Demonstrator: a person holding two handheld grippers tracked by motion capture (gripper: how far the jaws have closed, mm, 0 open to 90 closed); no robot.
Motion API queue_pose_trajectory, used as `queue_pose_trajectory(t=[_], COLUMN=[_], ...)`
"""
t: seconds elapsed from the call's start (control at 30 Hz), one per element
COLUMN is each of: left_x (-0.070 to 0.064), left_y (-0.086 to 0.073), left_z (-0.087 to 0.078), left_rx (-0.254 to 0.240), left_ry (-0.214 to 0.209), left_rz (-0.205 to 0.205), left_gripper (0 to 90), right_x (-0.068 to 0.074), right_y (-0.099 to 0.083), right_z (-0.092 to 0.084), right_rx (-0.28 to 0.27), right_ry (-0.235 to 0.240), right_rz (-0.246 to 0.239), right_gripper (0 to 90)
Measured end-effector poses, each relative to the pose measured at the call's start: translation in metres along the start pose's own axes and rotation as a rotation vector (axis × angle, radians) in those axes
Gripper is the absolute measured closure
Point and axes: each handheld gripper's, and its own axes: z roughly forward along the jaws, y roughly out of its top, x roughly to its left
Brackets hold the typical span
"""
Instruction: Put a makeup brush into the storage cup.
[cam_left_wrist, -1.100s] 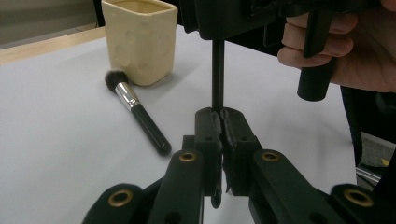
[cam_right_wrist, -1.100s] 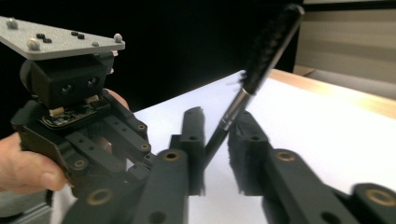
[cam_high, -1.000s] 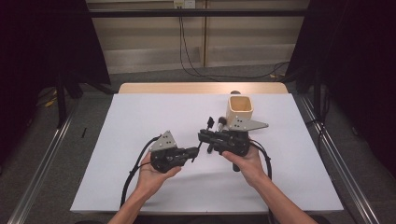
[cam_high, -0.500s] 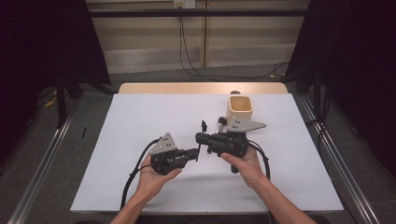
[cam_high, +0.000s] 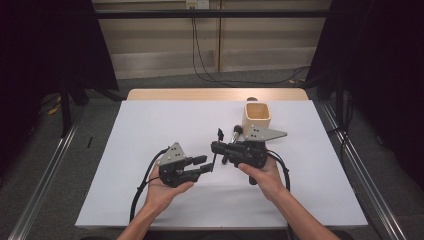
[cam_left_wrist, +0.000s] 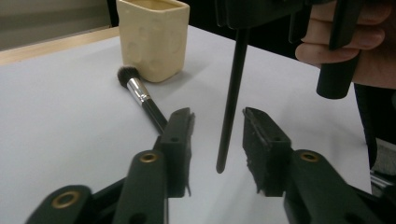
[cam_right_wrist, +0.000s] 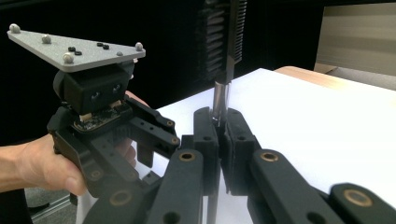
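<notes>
The person is holding both tools above the near middle of the white table (cam_high: 150, 130), their tips facing each other.

The right tool (cam_high: 216, 146) is clamping a slim black brow comb-and-brush (cam_right_wrist: 223, 42) between its pads. In the right gripper view the pads are pressing together on the silver ferrule, with the comb teeth and bristles standing upright above them. The handle is hanging down below the grip.

The left tool (cam_left_wrist: 217, 135) is sitting just beside it. Its jaws have just been opening and are now standing apart. In the left gripper view the lower end of the thin black handle is hanging between the two pads, and neither pad is pressing on it. The tip of the handle is staying clear of the table surface.

A powder brush (cam_left_wrist: 140, 95) with a dark head and a silver ferrule is lying flat on the table behind the tools, its bristles just beside a cream square holder cup (cam_high: 257, 115). The cup is standing upright near the far right of the table.
</notes>
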Motion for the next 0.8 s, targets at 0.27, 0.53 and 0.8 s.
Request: queue_pose_trajectory(t=[0.27,0.53,0.8], left_x=[0.001,0.004,0.017], left_y=[0.002,0.001,0.0], left_z=[-0.011,-0.023,-0.039], left_rx=[-0.006,-0.035,-0.057], left_ry=[0.057,0.135,0.134], left_rz=[0.0,0.01,-0.092], left_gripper=[38.8,13.6,5.2], right_x=[-0.003,-0.007,-0.01], right_y=[0.001,0.003,0.002], right_z=[-0.006,-0.013,-0.017], right_rx=[0.013,-0.001,-0.004], right_ry=[-0.013,-0.033,-0.045], right_rz=[-0.009,-0.006,0.003], right_gripper=[86.0,86.0,85.9])
